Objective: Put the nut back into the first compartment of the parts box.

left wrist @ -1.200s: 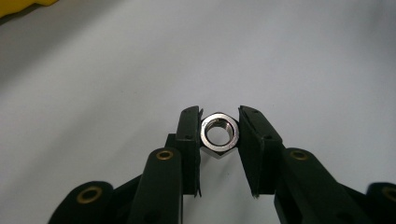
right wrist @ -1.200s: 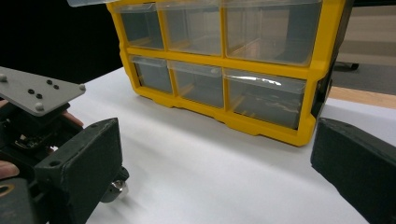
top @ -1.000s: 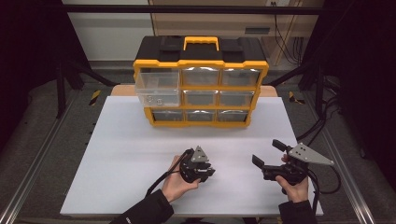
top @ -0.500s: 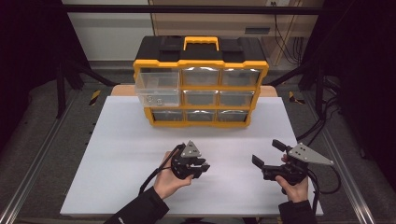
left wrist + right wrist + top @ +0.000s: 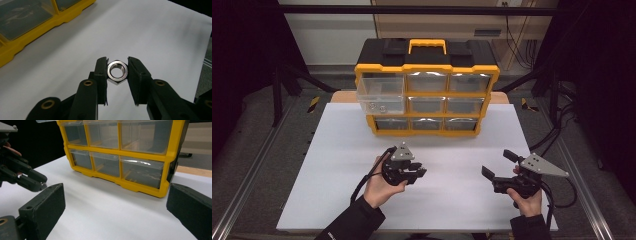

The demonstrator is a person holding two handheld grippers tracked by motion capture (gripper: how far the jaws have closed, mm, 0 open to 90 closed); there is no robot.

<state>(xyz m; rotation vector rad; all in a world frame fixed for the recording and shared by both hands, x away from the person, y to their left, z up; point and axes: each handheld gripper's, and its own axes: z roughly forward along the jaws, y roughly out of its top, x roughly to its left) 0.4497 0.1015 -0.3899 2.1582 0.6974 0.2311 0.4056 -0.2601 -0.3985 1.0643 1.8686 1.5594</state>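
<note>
A silver hex nut (image 5: 117, 70) sits pinched between the two black pads of my left gripper (image 5: 117, 62), held above the white table. In the high view the left gripper (image 5: 418, 172) hovers at centre-left, a short way in front of the yellow and black drawer organizer (image 5: 427, 85). The organizer's top-left clear drawer (image 5: 379, 95) is pulled out, with small metal parts inside. My right gripper (image 5: 499, 164) rests at the right with its jaws wide apart and nothing between them. In the right gripper view (image 5: 115, 195) it faces the organizer (image 5: 140, 157).
The white tabletop (image 5: 337, 165) has free room on the left and between the two hands. Metal rails run along both sides of the table. Cables (image 5: 557, 135) trail off at the right. The left gripper (image 5: 30, 181) shows at the left of the right gripper view.
My left gripper has risen and moved left, a little nearer the organizer, jaws still closed on the nut. The right gripper has stayed still.
</note>
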